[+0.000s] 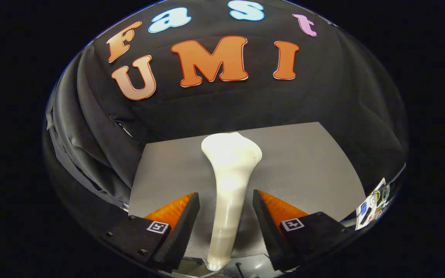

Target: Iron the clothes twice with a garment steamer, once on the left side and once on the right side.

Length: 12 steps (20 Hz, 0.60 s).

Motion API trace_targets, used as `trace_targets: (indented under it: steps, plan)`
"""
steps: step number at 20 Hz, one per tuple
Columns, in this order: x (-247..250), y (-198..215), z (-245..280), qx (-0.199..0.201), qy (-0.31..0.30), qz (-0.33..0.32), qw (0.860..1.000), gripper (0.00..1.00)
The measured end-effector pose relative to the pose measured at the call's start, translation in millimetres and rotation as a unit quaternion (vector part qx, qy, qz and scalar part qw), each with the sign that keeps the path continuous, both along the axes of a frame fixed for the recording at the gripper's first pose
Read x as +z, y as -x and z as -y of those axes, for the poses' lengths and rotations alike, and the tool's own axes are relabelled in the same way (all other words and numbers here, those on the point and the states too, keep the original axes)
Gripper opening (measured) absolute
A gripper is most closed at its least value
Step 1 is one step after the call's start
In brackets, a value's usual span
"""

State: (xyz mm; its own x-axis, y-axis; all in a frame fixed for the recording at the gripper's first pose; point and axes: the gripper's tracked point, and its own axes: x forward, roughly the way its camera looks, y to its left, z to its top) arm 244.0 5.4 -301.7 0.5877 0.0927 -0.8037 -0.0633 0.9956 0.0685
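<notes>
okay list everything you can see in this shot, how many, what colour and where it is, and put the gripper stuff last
Garment steamer: one, white, lying on the grey surface, handle between the fingers with a gap on each side, head beyond them.
Grey surface: one, flat, under the steamer, reaching to the black cloth wall.
Small cluttered items: a few, white and mixed colours, beside the right finger; too small to identify.
Gripper: one, open.
Fingers: two, black toothed pads backed with orange, either side of the steamer handle, not pressing it.

Dim booth, glare on white steamer [230, 181], fisheye-warped edges
</notes>
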Motion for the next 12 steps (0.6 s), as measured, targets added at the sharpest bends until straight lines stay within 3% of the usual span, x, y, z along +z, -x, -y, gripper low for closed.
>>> trace_targets:
  steps: [6, 12]
  plan:
    - [-19, -5, 5, -0.007, 0.001, -0.033, 0.999, 0.78]
    - [-35, -5, 4, -0.024, -0.014, -0.057, 0.998, 0.59]
